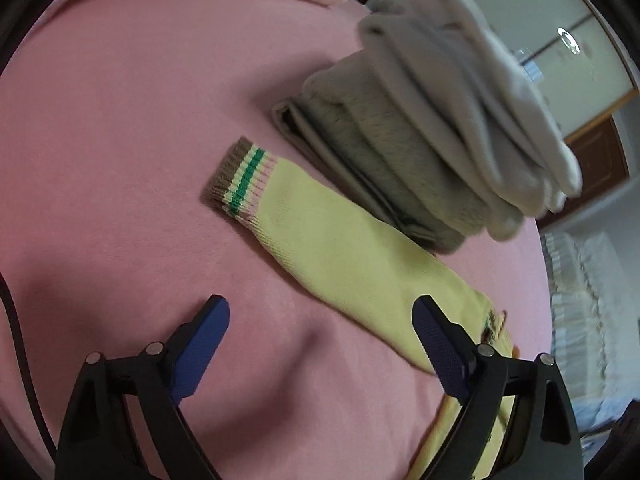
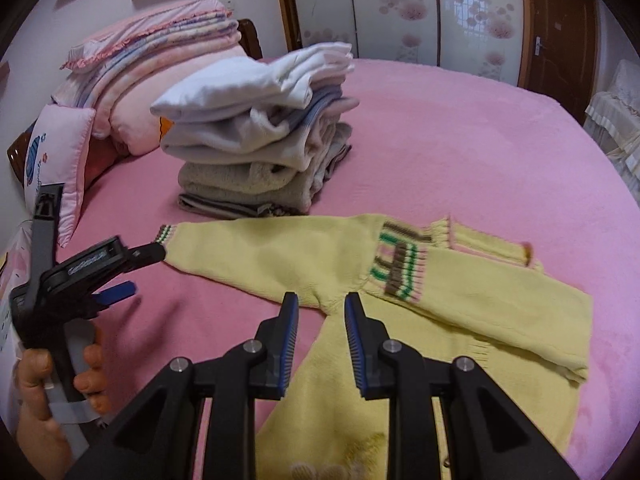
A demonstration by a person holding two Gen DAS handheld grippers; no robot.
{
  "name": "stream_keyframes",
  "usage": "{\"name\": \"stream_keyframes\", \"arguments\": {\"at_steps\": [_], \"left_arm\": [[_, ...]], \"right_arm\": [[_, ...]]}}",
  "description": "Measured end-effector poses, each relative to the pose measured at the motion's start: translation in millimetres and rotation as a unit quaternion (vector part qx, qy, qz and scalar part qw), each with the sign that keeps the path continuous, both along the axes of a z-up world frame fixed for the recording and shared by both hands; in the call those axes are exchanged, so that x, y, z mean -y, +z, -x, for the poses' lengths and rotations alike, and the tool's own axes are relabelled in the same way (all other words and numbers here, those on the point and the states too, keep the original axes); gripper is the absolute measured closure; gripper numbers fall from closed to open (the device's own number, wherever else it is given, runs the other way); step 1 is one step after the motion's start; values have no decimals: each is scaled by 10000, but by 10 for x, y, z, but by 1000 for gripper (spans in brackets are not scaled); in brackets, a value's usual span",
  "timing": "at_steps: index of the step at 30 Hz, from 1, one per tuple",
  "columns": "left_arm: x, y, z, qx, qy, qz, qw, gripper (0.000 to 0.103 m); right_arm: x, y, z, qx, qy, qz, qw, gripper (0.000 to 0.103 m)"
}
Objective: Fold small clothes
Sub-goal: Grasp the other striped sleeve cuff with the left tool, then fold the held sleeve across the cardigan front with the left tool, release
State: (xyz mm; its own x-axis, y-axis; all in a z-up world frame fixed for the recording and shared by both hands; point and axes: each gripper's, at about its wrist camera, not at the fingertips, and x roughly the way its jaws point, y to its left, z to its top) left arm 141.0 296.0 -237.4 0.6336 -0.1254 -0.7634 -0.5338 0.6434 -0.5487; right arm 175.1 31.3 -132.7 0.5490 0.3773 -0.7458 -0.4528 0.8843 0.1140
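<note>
- Sweater [image 2: 400,280]: flat on bed [image 2: 460,128], one sleeve [image 2: 256,248] extended toward 9 o'clock.
- Folded stack [image 2: 260,136]: on bed, 11 o'clock of sweater.
- Bedding pile [image 2: 160,56]: 10 o'clock, behind stack.

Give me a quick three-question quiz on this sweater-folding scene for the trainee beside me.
1. True or false: the yellow sweater has one sleeve already folded across its body.
2. Multiple choice: the striped cuff of the outstretched sleeve lies (a) on the pile of folded clothes, (b) flat on the pink bedspread, (c) between the jaws of the left gripper.
3. Fill in: the jaws of the right gripper are ____ and hold nothing.

Key: 1 true; 2 b; 3 open.
</note>
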Motion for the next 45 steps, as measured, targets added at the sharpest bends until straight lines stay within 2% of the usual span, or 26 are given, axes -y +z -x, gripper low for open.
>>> {"name": "stream_keyframes", "arguments": {"at_steps": [3, 9, 10, 11, 12, 14, 15, 17, 19, 22, 26, 31, 37, 41, 45], "left_arm": [[-71, -176, -98, 58, 174, 146, 9997, 14], [-118, -302, -232, 310, 352, 257, 9986, 16], [-126, -314, -244, 320, 395, 249, 9984, 28], [-136, -329, -267, 276, 430, 222, 9984, 50], [-169, -354, -280, 231, 438, 232, 9985, 58], [-203, -408, -287, 152, 563, 328, 9978, 89], [-225, -432, -274, 141, 632, 399, 9971, 91], [-234, -440, -251, 217, 699, 469, 9962, 93], [-159, -367, -231, 262, 672, 250, 9971, 94], [15, -157, -218, 432, 621, -49, 9971, 94], [217, 204, -165, 772, 472, -183, 9957, 94], [733, 708, -271, 1106, -253, -495, 9923, 94], [1459, 1222, -416, 1460, -1251, -746, 9785, 94], [2067, 1308, -666, 1446, -1837, -875, 9683, 94], [2639, 1209, -837, 1227, -2376, -1045, 9579, 94]], "right_arm": [[-92, -102, -86, -33, 44, 37, 10000, 79], [-228, -287, -278, -166, 63, 66, 9998, 79], [-242, -306, -295, -194, 63, 44, 9998, 79], [-249, -316, -305, -209, 65, 25, 9998, 79], [-256, -329, -306, -217, 67, 2, 9997, 79], [-254, -348, -304, -244, 74, -42, 9997, 79], [-250, -356, -299, -258, 81, -60, 9996, 79], [-227, -376, -282, -274, 82, -67, 9996, 79], [-189, -386, -270, -300, 52, -66, 9995, 79], [-78, -385, -260, -339, -42, -97, 9994, 79], [117, -338, -256, -343, -214, -146, 9991, 79], [448, -206, -217, -280, -471, -299, 9980, 79], [902, -11, -121, -92, -787, -503, 9956, 79], [1234, 48, -104, -15, -1072, -553, 9927, 79], [1590, 32, -104, -24, -1380, -562, 9888, 79]]}}
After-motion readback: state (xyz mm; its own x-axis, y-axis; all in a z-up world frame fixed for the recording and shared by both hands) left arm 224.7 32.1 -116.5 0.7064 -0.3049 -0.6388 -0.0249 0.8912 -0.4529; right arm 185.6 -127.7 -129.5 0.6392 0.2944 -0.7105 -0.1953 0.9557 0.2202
